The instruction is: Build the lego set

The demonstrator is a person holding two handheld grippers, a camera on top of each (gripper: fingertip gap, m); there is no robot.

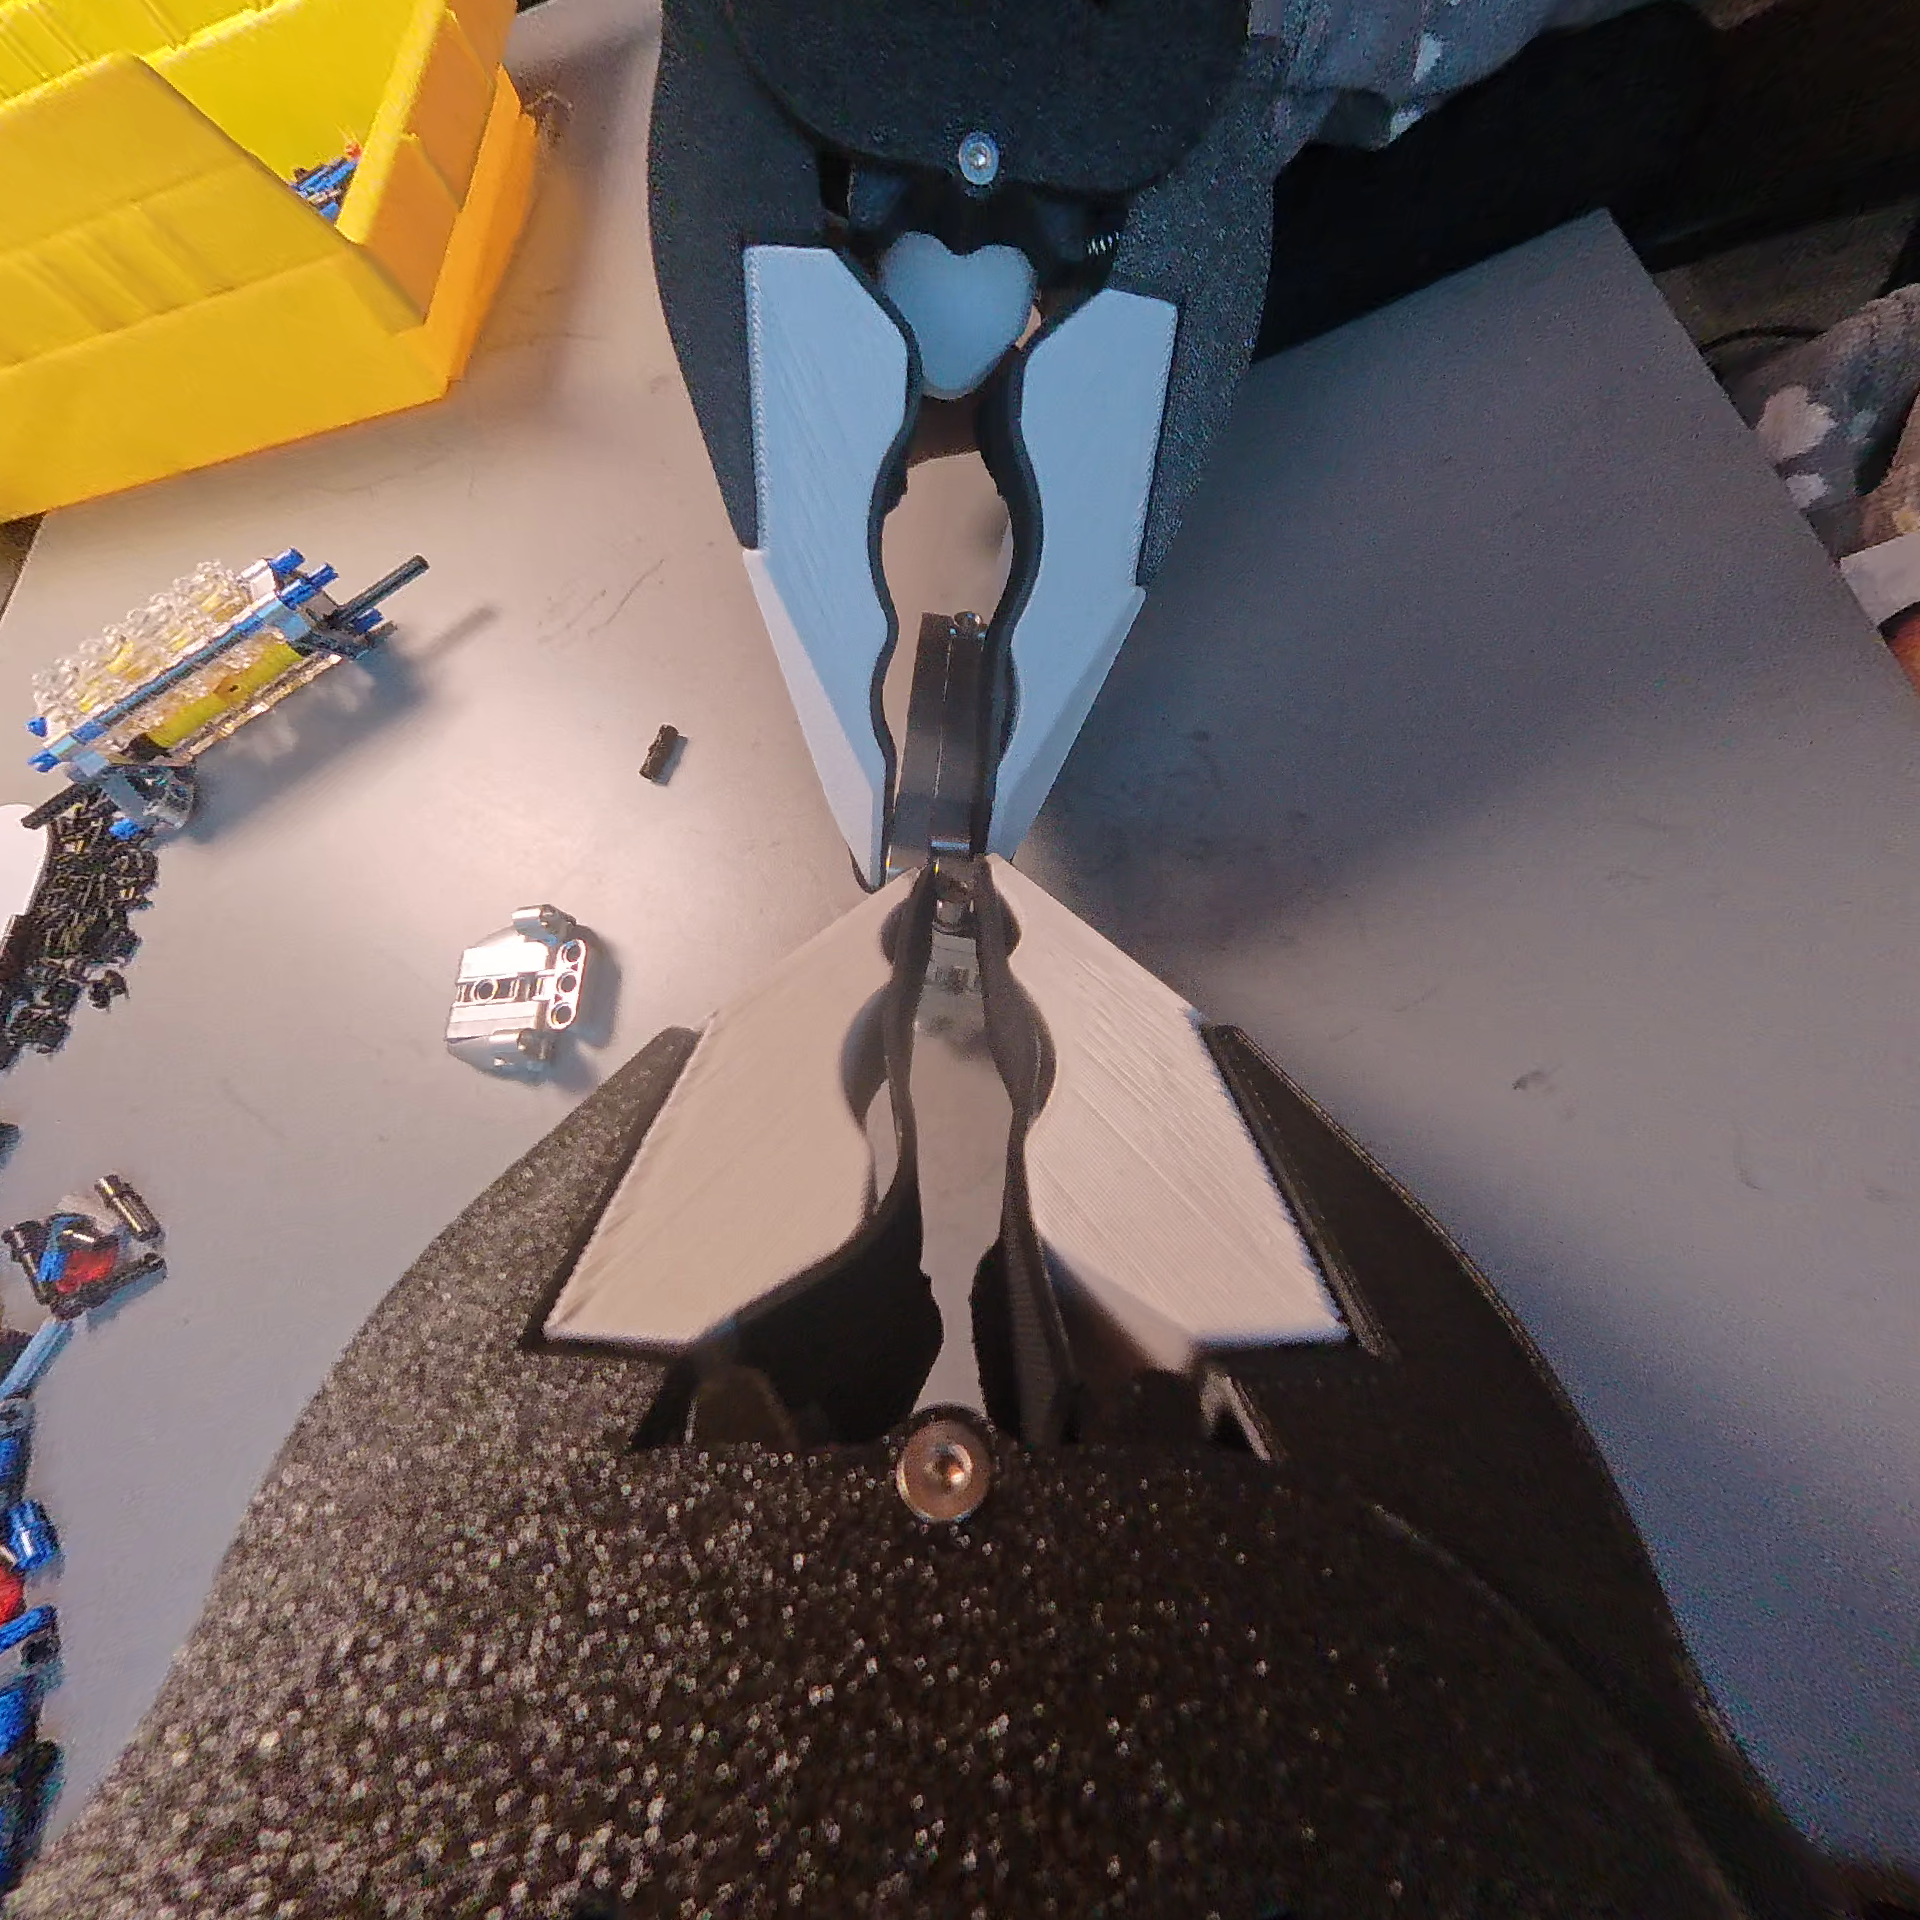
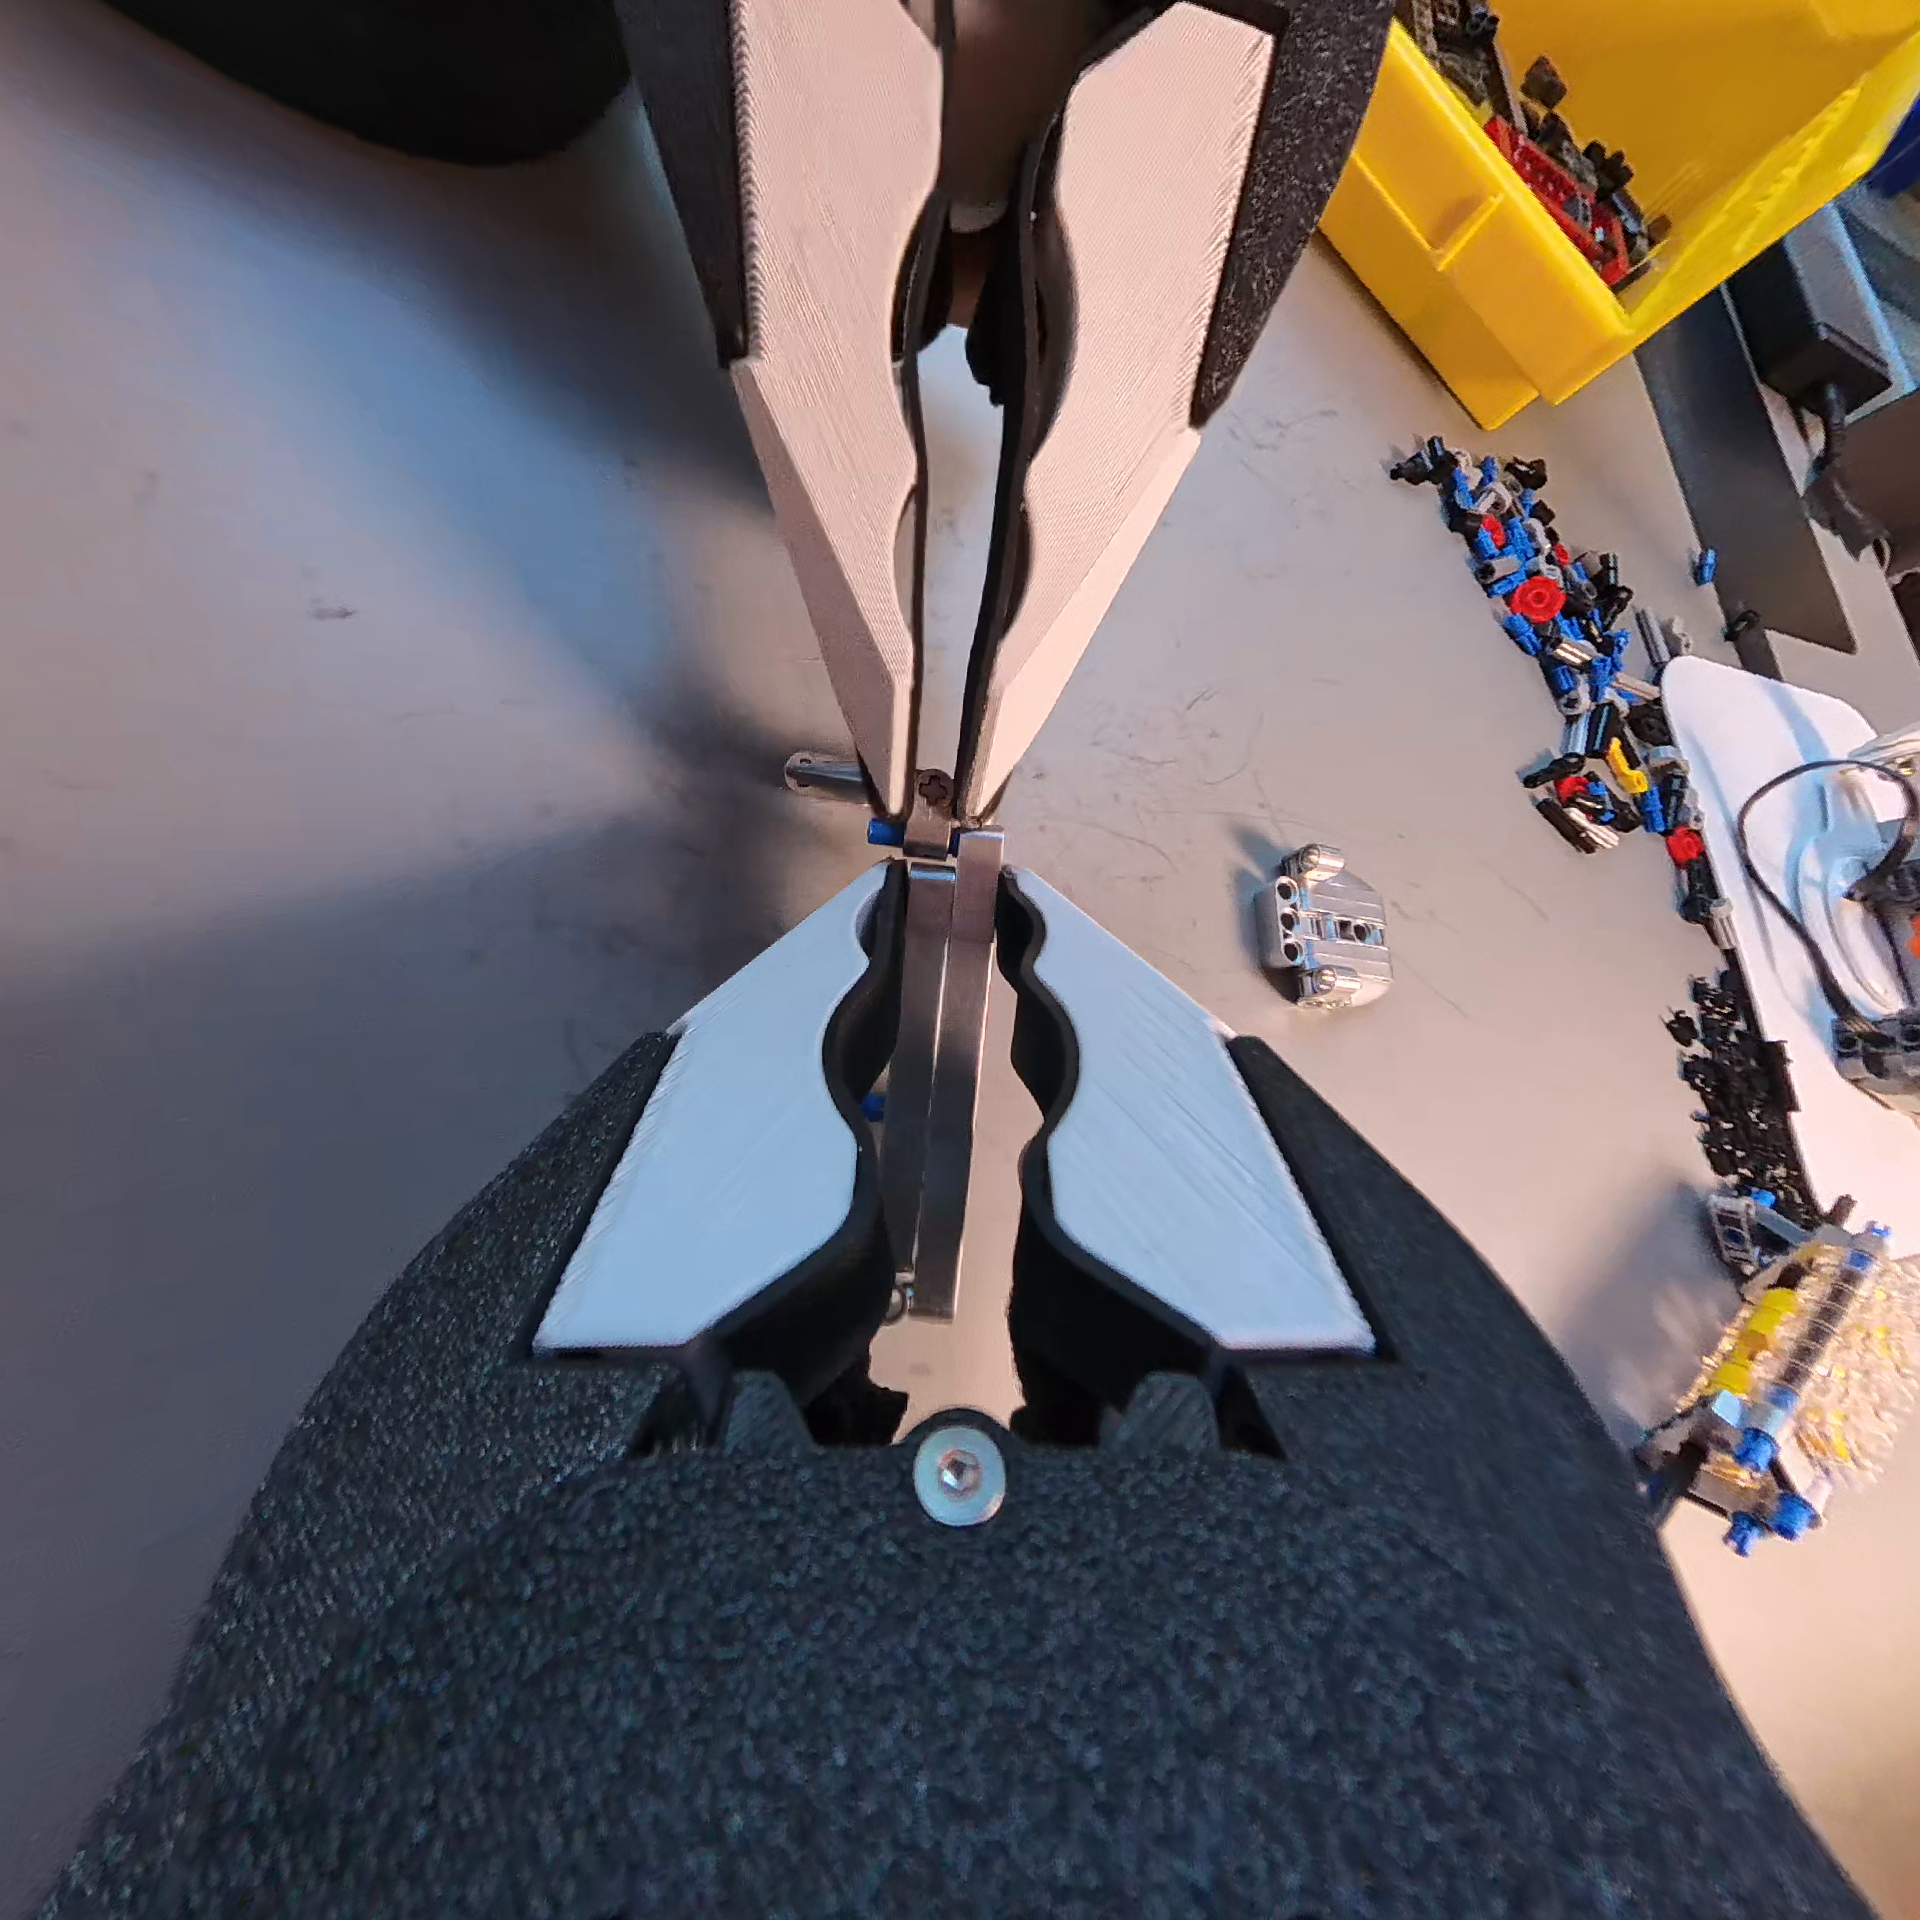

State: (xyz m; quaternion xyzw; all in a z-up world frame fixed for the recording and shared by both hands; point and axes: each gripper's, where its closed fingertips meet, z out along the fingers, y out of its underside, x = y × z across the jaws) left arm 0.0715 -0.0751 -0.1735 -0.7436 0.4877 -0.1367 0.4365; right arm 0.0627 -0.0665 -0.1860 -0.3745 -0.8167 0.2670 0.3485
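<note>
Two handheld grippers meet tip to tip above a grey table (image 1: pixel 1455 727), pointing straight at each other.

The right gripper (image 2: pixel 940 883) is clenched on a pair of flat grey beams (image 2: pixel 940 1091). The beams lie side by side between its fingers, their long axis running along the fingers and their far ends poking out toward the opposite claw.

The left gripper (image 1: pixel 935 883) is closed around a small grey connector piece (image 1: pixel 948 951) at its fingertips, which touches the beam ends; a blue pin (image 2: pixel 881 829) sticks out sideways there.

A grey ribbed block (image 1: pixel 520 987) lies on the table to the left of the left claw. Farther left sit a clear and yellow brick assembly (image 1: pixel 197 665) and a yellow bin (image 1: pixel 208 260).
</note>
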